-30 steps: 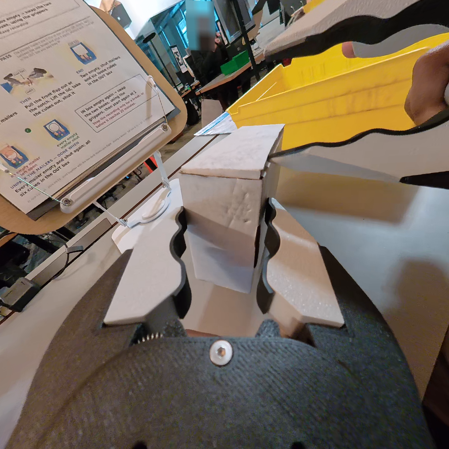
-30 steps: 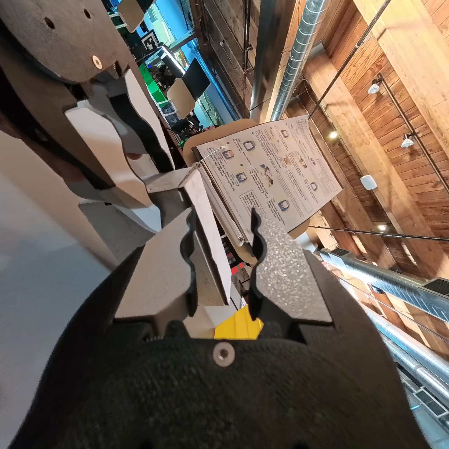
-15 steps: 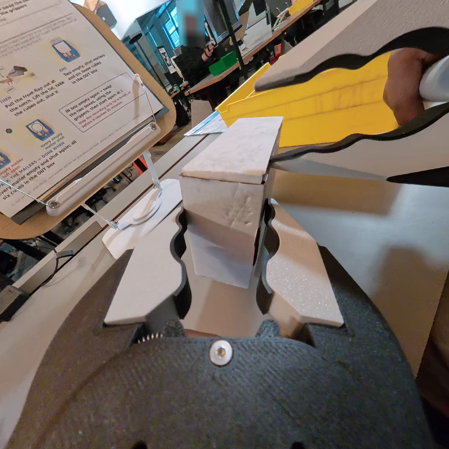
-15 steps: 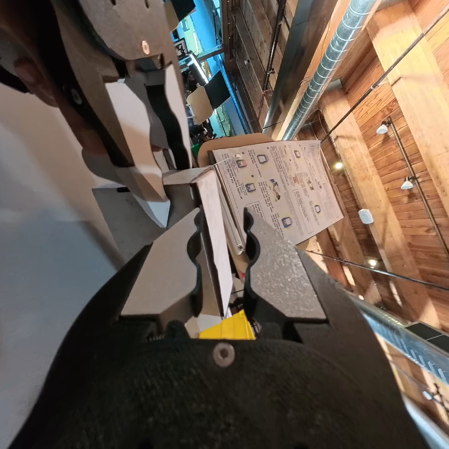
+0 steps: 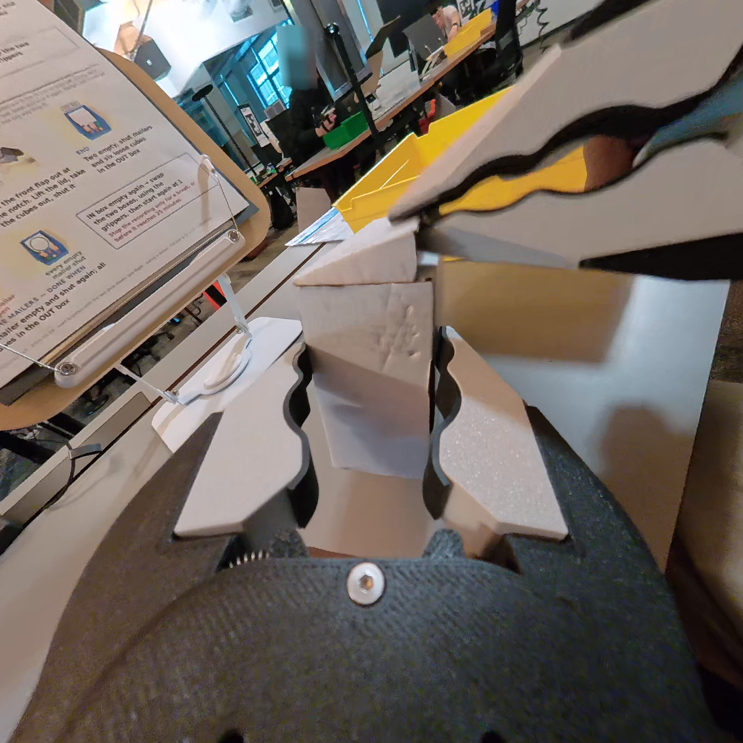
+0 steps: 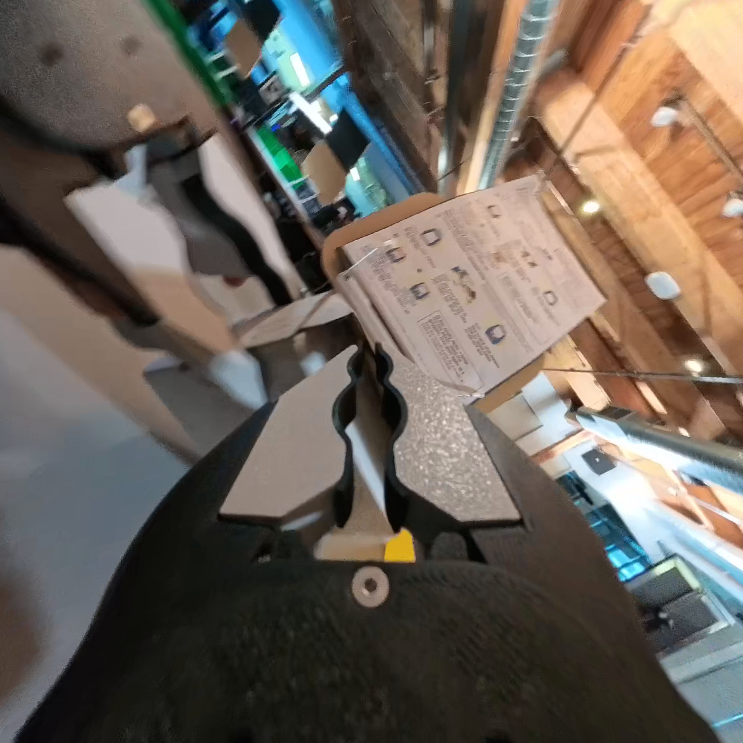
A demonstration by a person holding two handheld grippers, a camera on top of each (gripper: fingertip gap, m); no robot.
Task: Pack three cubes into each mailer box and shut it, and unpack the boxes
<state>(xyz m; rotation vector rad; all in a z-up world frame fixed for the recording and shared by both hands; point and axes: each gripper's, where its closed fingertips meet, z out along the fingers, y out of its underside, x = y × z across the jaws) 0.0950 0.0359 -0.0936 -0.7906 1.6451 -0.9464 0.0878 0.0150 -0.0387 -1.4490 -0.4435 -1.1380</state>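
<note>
The right hand-held gripper [image 6: 369, 358], gaping a second ago, has clenched on the white cardboard mailer box's [image 5: 368, 364] lid flap, lifting it open for unpacking while the left hand-held gripper [image 5: 368, 376] stays clamped around the box.

An open-plan lab or workshop hall, set up for recorded handling trials.

Long wooden workbenches [image 5: 406, 100] with monitors run across the top of the left wrist view, a green plastic bin [image 5: 345, 130] on one. An illustrated paper instruction sheet [image 5: 100, 193] stands on a rounded wooden easel at upper left. The right wrist view shows a plank ceiling [image 6: 663, 132], a ribbed metal duct [image 6: 518, 80] and spotlights.
</note>
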